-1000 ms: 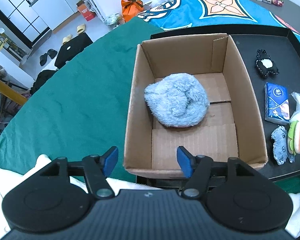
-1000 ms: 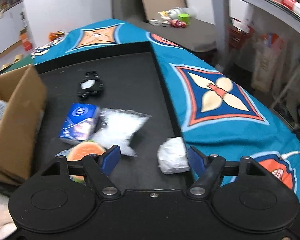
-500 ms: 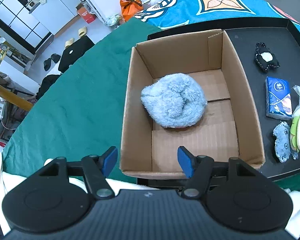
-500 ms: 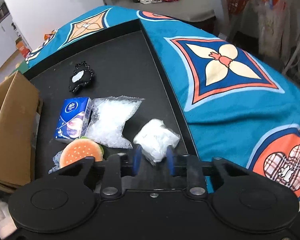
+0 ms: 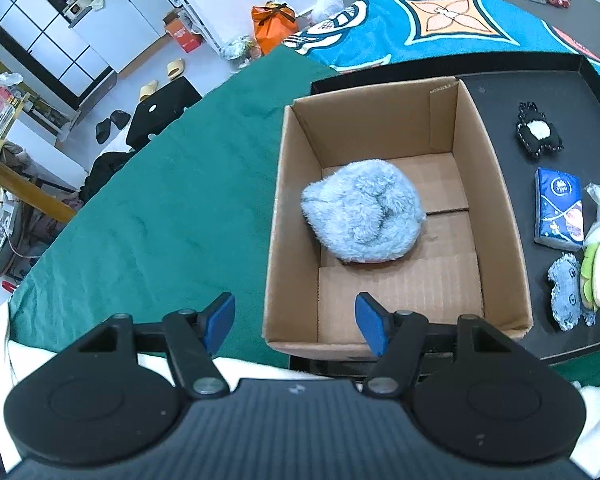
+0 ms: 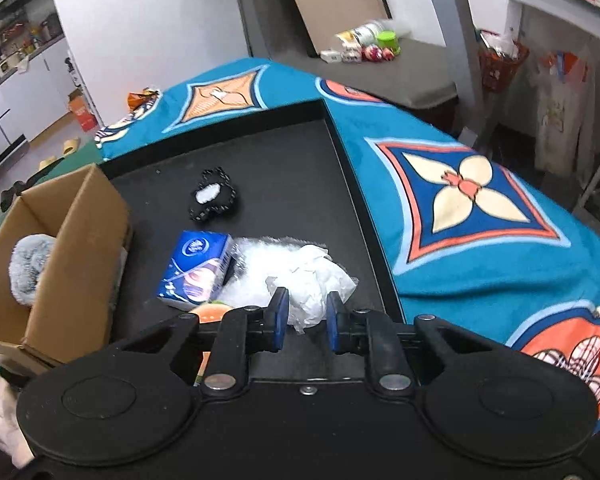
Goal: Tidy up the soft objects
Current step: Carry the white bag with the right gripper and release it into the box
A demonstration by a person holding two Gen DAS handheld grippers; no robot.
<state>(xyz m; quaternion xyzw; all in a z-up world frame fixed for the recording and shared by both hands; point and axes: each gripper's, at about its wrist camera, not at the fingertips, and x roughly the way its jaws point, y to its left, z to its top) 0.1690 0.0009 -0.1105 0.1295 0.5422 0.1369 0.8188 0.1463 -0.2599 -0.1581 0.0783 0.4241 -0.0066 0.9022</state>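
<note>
White wad (image 6: 314,280) lifted, long axis upright

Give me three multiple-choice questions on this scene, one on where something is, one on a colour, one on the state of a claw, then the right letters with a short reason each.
1. Where is the fluffy blue-grey plush?
A. On the black tray
B. Inside the cardboard box
C. On the green cloth

2. What colour is the tissue pack on the black tray?
A. Blue
B. Yellow
C. Pink

3. What is the right claw doing?
A. Standing wide open over the tray
B. Shut on the tissue pack
C. Shut on the crumpled white bag

Answers:
1. B, the plush lies on the box floor, walls all round it.
2. A, its wrapper is blue with a round logo.
3. C, its blue pads pinch the bag's lower end, having just closed on it.
</note>
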